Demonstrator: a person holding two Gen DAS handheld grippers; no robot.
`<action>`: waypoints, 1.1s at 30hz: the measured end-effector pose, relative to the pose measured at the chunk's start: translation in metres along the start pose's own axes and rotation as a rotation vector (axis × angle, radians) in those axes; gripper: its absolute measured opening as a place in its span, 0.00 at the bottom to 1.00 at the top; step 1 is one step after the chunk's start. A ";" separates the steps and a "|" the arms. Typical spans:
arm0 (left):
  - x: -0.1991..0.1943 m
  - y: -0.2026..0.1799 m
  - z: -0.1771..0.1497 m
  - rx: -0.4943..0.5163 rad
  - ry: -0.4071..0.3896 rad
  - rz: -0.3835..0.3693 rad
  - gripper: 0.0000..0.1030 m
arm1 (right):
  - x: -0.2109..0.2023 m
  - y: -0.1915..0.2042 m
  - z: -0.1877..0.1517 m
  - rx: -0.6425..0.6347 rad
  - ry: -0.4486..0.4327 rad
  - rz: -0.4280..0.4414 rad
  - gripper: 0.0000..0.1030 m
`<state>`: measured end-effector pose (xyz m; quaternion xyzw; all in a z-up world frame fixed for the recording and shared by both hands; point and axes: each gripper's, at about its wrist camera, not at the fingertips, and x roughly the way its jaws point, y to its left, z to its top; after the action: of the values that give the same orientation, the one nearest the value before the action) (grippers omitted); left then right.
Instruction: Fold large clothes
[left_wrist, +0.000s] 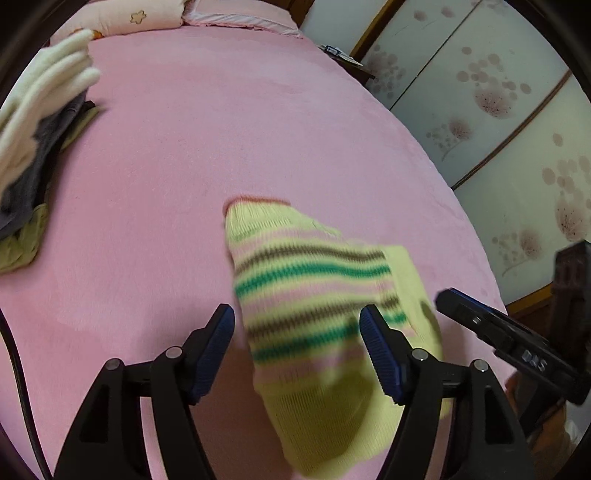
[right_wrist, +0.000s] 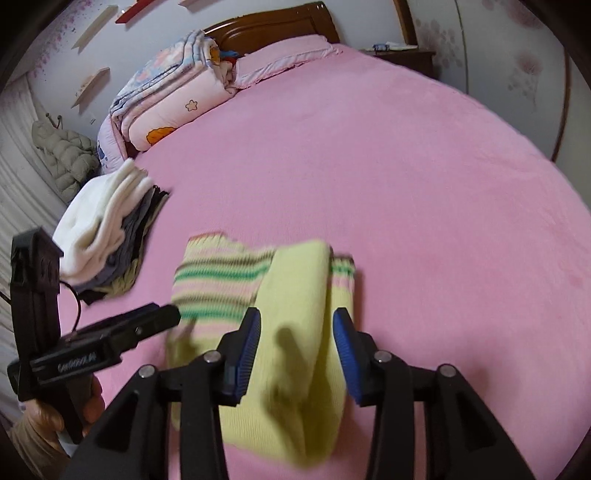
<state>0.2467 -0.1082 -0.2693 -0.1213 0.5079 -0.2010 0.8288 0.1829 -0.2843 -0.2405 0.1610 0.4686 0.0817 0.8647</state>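
A folded yellow knit sweater (left_wrist: 314, 295) with green, brown and pink stripes lies on the pink bed (left_wrist: 221, 129). My left gripper (left_wrist: 297, 325) is open above its near part, one finger on each side of the cloth. In the right wrist view the sweater (right_wrist: 266, 295) lies ahead, and my right gripper (right_wrist: 297, 332) is open over its plain yellow fold. The right gripper also shows at the right edge of the left wrist view (left_wrist: 498, 332), and the left gripper shows at the lower left of the right wrist view (right_wrist: 110, 339). The image is blurred by motion.
A stack of folded clothes (right_wrist: 107, 229), white on top of grey and yellow, sits on the bed's left side. Folded quilts (right_wrist: 166, 96) and a pillow (right_wrist: 284, 59) lie at the headboard. A nightstand (right_wrist: 402, 55) and flowered wardrobe doors (left_wrist: 498, 110) stand to the right.
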 end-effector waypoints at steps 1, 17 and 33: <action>0.007 0.000 0.005 -0.004 0.007 -0.002 0.67 | 0.008 -0.003 0.006 0.013 0.015 0.016 0.40; 0.042 0.016 0.001 -0.009 0.060 0.013 0.54 | 0.048 -0.037 -0.014 0.014 0.024 -0.059 0.07; -0.057 -0.033 0.007 0.004 0.021 0.145 0.92 | -0.046 0.003 0.012 0.026 0.009 -0.071 0.58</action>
<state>0.2230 -0.1119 -0.2073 -0.0805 0.5234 -0.1430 0.8362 0.1678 -0.2976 -0.1977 0.1552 0.4788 0.0457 0.8629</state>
